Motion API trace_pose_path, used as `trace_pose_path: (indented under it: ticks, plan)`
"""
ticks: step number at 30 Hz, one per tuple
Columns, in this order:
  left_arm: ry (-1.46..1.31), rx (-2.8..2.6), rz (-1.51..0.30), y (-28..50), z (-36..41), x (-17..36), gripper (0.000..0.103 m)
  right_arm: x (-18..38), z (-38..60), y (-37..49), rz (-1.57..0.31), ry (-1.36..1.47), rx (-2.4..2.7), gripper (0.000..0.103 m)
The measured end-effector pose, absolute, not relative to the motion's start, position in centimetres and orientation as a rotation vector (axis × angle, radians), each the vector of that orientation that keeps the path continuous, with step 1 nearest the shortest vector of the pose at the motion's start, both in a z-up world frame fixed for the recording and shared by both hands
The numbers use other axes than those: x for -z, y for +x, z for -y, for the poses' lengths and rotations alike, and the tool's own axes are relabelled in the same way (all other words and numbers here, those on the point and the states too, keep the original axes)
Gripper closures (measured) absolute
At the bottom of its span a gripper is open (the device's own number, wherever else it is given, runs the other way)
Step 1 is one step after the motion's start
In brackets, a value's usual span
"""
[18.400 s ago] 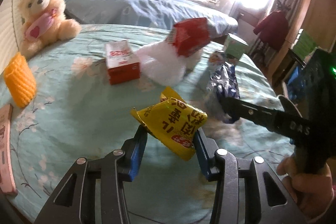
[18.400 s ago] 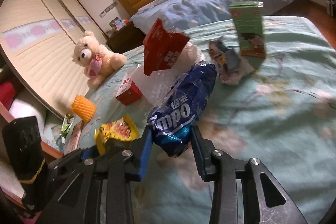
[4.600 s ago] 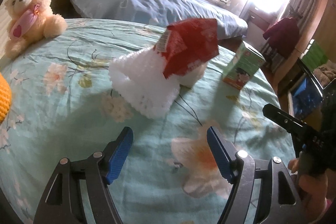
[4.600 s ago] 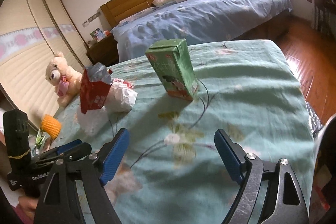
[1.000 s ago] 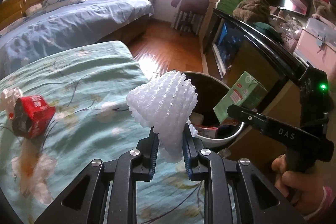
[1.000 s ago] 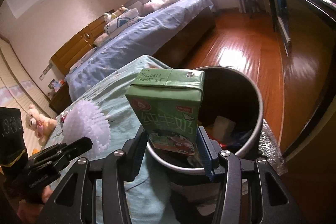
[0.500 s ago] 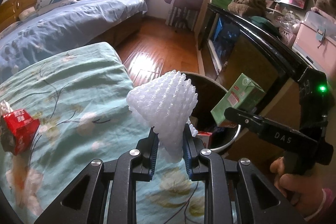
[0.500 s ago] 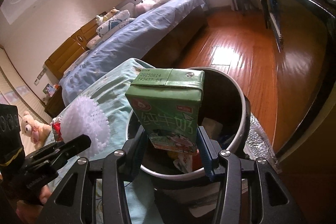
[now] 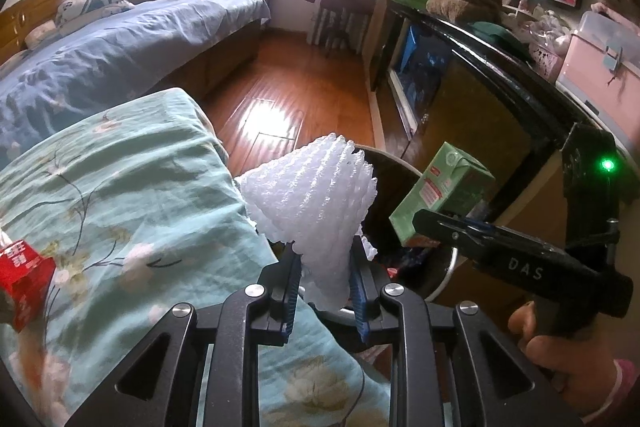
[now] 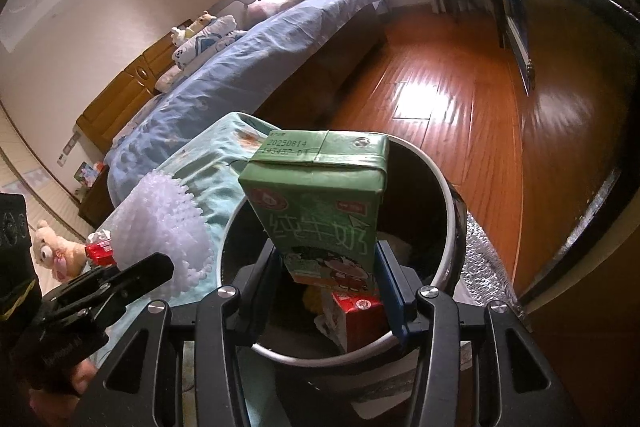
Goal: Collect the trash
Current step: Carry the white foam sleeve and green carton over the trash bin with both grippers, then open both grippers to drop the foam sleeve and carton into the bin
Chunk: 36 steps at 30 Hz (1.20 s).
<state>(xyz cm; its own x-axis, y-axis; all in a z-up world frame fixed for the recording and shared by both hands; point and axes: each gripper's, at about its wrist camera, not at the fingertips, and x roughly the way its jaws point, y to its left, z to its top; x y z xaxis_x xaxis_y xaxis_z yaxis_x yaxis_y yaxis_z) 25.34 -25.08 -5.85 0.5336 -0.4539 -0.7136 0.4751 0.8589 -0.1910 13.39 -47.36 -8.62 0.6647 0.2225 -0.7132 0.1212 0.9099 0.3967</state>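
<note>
My left gripper (image 9: 325, 273) is shut on a white foam fruit net (image 9: 314, 203), held over the near rim of the round trash bin (image 9: 448, 277) beside the bed. My right gripper (image 10: 334, 277) is shut on a green milk carton (image 10: 320, 203), held upright over the open bin (image 10: 450, 223). The carton (image 9: 440, 197) and the right gripper also show in the left wrist view. The foam net (image 10: 168, 227) shows in the right wrist view at the left. A red carton (image 10: 356, 315) and other trash lie inside the bin.
A red wrapper (image 9: 24, 279) lies on the teal floral bedspread (image 9: 120, 195) at the left. A blue bed (image 9: 100, 43) stands behind. A dark glass cabinet (image 9: 472, 115) stands right of the bin, across the wooden floor (image 10: 460, 99).
Both grippers have moved closer to the bin with their loads. The carton now sits over the bin's opening and the foam net over its near rim.
</note>
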Motion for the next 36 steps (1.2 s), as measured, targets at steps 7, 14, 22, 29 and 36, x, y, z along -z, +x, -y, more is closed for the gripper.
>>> trace_pose_path:
  ticks: [7, 14, 22, 29, 36]
  plan:
    - [0.041, 0.558, -0.857, 26.4, 26.1, 6.3, 0.08, 8.9, 47.7, 14.2, -0.87, 0.442, -0.058, 0.055]
    - [0.042, 0.561, -0.874, 27.2, 26.7, 6.5, 0.078, 9.2, 48.1, 14.8, -0.889, 0.448, -0.055, 0.055]
    - [0.048, 0.563, -0.885, 27.5, 27.2, 6.9, 0.078, 9.0, 48.3, 14.9, -0.895, 0.447, -0.058, 0.055]
    - [0.059, 0.563, -0.89, 27.9, 27.7, 7.0, 0.076, 9.2, 48.5, 15.4, -0.907, 0.443, -0.055, 0.055]
    - [0.075, 0.561, -0.901, 28.1, 28.2, 7.1, 0.067, 9.3, 48.7, 15.9, -0.918, 0.453, -0.057, 0.052]
